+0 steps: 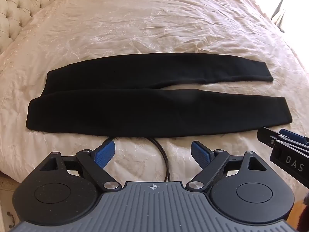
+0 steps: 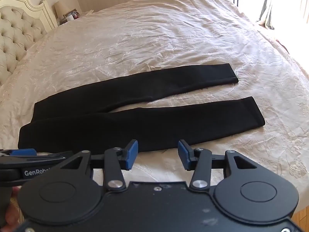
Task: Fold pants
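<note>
1. The black pants [image 1: 135,96] lie flat on the bed [image 1: 154,29], waistband to the left and both legs running right with a narrow gap between them.
2. The left claw [image 1: 152,155] hangs spread wide and empty just short of the pants' near edge, above a dark cable [image 1: 164,160].
3. The right claw [image 2: 158,154] is likewise spread and empty beside that edge.
4. Bare cream bedspread stretches beyond the far leg.

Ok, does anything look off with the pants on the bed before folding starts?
One oddity: a dark cable loops across the bedspread beside the near edge of the black pants, between the open left gripper fingers. The pants themselves lie flat, legs slightly splayed.
</note>
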`<state>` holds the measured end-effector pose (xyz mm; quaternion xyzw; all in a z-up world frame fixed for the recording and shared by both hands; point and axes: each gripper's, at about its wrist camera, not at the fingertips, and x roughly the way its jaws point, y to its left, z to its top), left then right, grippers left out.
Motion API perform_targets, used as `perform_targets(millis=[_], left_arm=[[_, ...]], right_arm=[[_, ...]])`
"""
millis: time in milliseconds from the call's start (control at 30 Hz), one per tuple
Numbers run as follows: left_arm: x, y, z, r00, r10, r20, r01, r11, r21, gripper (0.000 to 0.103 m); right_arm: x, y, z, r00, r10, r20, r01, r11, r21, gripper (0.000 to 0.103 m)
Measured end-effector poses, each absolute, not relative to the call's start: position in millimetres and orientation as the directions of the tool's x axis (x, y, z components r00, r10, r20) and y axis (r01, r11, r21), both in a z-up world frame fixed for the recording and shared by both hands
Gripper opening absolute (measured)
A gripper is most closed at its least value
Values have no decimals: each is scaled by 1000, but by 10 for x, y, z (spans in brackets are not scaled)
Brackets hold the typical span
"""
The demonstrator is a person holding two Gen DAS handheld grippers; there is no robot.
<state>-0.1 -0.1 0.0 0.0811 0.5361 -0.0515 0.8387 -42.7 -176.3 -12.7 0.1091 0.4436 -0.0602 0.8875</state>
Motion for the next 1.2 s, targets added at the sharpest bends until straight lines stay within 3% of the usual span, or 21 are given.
perform_targets(millis=[1200], left_arm=[[19, 55, -44, 439, -43, -898, 153, 988, 28, 86]], right_arm=[[-383, -1710, -140, 596, -2, -803, 185, 973, 135, 49]])
